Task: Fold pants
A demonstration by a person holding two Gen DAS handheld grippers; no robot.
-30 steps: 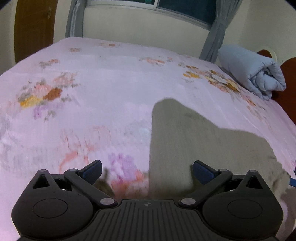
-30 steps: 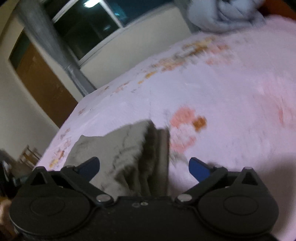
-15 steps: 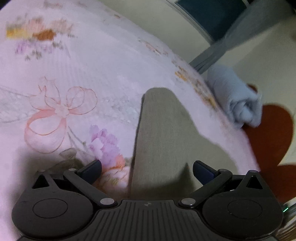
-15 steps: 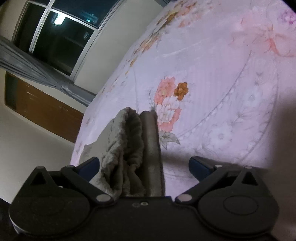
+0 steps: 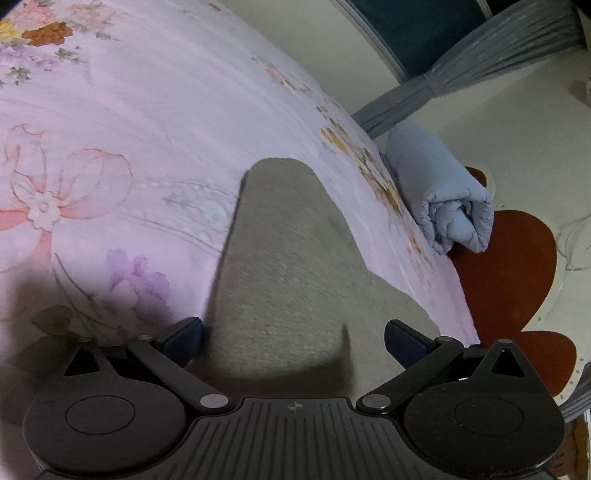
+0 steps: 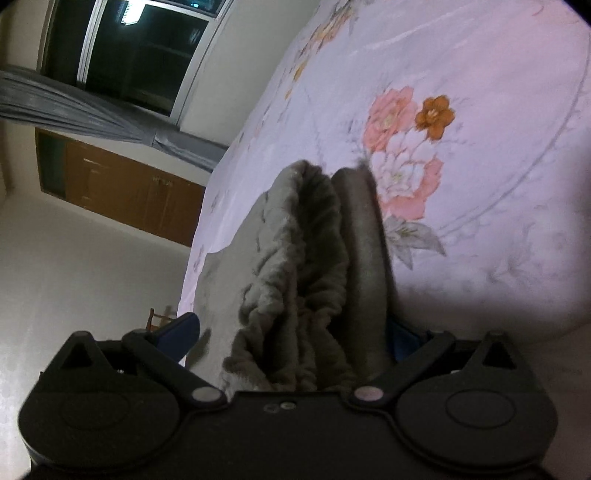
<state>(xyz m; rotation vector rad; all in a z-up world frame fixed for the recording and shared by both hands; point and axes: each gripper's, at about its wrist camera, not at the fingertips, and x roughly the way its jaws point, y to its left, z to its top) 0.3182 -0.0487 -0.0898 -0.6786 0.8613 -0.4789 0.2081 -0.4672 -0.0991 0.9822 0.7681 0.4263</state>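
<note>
Dim indoor light with a lamp's glare in the dark window (image 6: 133, 14), soft shadows on the bed (image 5: 110, 122), fisheye-bent edges, slight blur.

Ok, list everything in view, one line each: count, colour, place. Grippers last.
pants: one, grey-olive, flat on the bed; gathered waistband end bunched between the right gripper's fingers
bedsheet: one, pink floral, covering the bed
rolled blanket: one, light blue, at the bed's far edge
curtains: grey, beside the dark window
wooden cabinet: one, brown, against the wall
headboard: one, red-brown, behind the blanket
left gripper: one, black with blue pads, open over the pants
right gripper: one, black with blue pads, open around the waistband
</note>
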